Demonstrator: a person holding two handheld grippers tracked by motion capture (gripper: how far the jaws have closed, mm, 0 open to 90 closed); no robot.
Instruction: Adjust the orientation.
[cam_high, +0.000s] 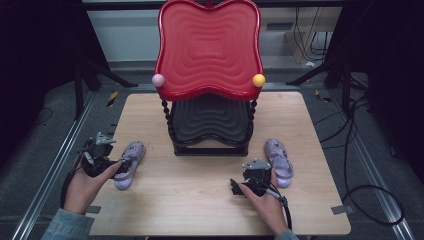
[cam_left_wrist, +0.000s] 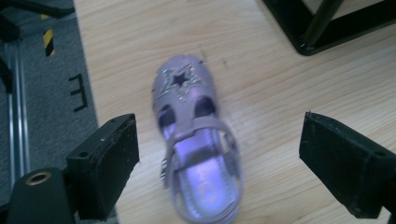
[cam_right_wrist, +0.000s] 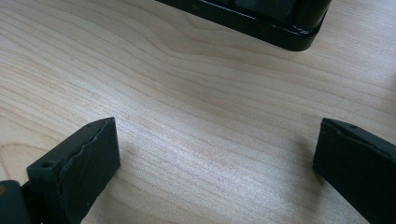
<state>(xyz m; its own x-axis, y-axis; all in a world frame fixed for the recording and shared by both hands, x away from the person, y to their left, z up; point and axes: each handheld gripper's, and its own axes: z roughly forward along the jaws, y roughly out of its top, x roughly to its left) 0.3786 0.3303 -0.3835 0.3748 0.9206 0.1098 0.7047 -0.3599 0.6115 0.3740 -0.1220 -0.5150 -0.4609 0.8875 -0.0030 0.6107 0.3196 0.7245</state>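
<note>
Near the front edge of the surface (cam_high: 200, 210) the left tool (cam_high: 122, 162) hovers over the left sandal (cam_high: 129, 164), its jaws spread wide with the pads on either side of the shoe and touching nothing; seen in the left gripper view, the left sandal (cam_left_wrist: 196, 140) lies flat between them, toe with the glittery star pointing away, and the left tool (cam_left_wrist: 219, 172) is released. The right tool (cam_high: 237, 189), resting toward the front right, is likewise released, its jaws standing apart over bare wood in the right gripper view (cam_right_wrist: 215, 163), with the right sandal (cam_high: 278, 161) just beside it toward the right edge. The likely trouble is a poor grasp: the sandal is open-strapped and soft, so the pads could close on a strap alone and let the shoe tilt or slip, or nudge it sideways toward the left edge. Farther back, a two-tier stand (cam_high: 210, 130) sits at the middle, its black lower tray low over the surface and its red upper tray (cam_high: 210, 50) overhanging, so a lifted shoe could knock a post or rim.
</note>
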